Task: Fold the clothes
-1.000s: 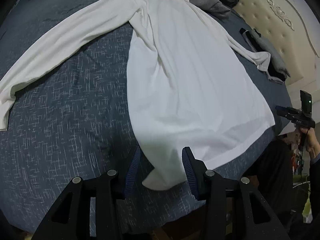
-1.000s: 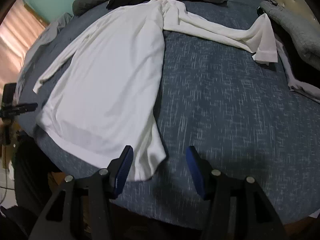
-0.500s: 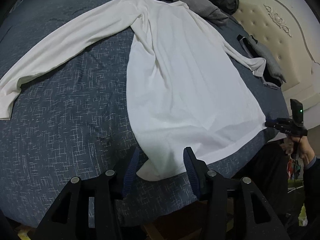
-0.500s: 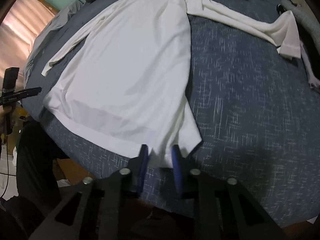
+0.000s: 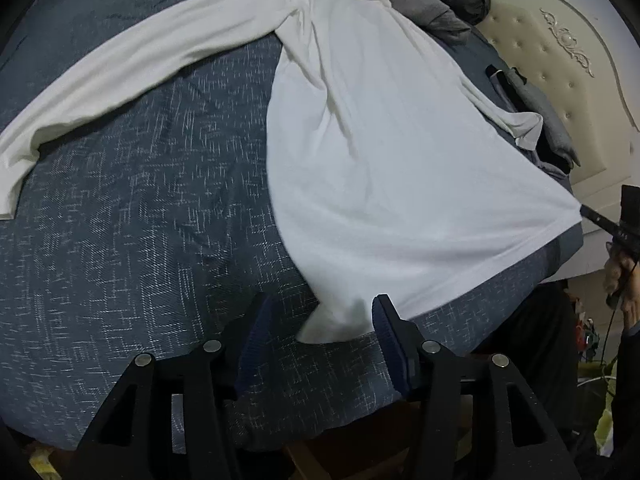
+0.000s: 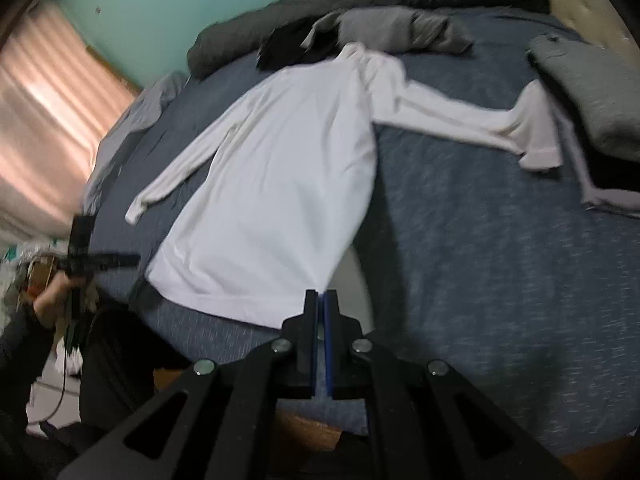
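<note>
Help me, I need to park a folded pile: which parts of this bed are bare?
Bare blue bedspread lies between the white shirt body and its outstretched sleeve. Another patch lies on the shirt's other side, below the second sleeve. It is crowded at the far edge, with gray clothes and a folded stack.

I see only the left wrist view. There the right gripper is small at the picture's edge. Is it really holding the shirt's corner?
Observer: Yes. In the right wrist view the right gripper has its fingers shut on the shirt's hem corner.
Operator: Does that corner lie on the bed?
Observer: No. It is raised off the bed, and a shadow falls under that side of the shirt.
</note>
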`<state>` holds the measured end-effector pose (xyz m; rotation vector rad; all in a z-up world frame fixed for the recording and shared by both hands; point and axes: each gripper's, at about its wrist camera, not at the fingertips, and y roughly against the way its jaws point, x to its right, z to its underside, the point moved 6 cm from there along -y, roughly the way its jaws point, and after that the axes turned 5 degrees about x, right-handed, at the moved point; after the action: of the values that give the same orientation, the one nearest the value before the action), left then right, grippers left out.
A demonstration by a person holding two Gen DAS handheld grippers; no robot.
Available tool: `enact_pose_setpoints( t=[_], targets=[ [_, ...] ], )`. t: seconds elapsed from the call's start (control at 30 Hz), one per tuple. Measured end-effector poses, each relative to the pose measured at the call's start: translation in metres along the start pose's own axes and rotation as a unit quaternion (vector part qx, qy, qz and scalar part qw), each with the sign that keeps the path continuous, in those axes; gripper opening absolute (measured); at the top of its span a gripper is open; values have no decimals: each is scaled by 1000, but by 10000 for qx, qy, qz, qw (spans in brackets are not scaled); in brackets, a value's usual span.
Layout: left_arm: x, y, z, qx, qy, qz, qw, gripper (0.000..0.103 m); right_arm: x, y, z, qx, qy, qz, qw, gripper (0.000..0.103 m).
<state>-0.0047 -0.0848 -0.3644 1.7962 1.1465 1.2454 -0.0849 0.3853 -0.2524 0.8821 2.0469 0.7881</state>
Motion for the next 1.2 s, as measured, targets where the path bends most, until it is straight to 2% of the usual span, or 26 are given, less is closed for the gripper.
enact_pose_setpoints(
  t=[0.2,0.4,0.63,0.7,0.73,0.77,0.83,0.97,1.2],
  targets=[
    [5,-14,3,-154,62,179,9997,57,34,1,-2,163,-328,366,9987,2],
    [17,-24,1,-211,35,312,9993,58,65,5,1,275,-664,532,9960,2],
    [24,-31,-7,-158,22,506,9986,56,55,4,5,248,-569,446,9971,2],
    [25,-32,-8,-155,103,640,9978,37,53,3,4,243,-559,426,9972,2],
    [25,-32,-9,-150,128,695,9974,21,52,3,4,247,-560,410,9973,2],
    [26,-32,-9,-166,124,739,9970,14,51,2,4,251,-561,393,9973,2],
    [30,-32,-7,-214,50,770,9968,6,49,3,3,255,-564,358,9974,2],
    [43,-13,-9,-73,-174,820,9965,4,39,8,-1,289,-494,297,9979,2],
    [56,77,-31,554,-638,769,9934,4,8,41,-22,477,-202,136,9986,2]
  ],
)
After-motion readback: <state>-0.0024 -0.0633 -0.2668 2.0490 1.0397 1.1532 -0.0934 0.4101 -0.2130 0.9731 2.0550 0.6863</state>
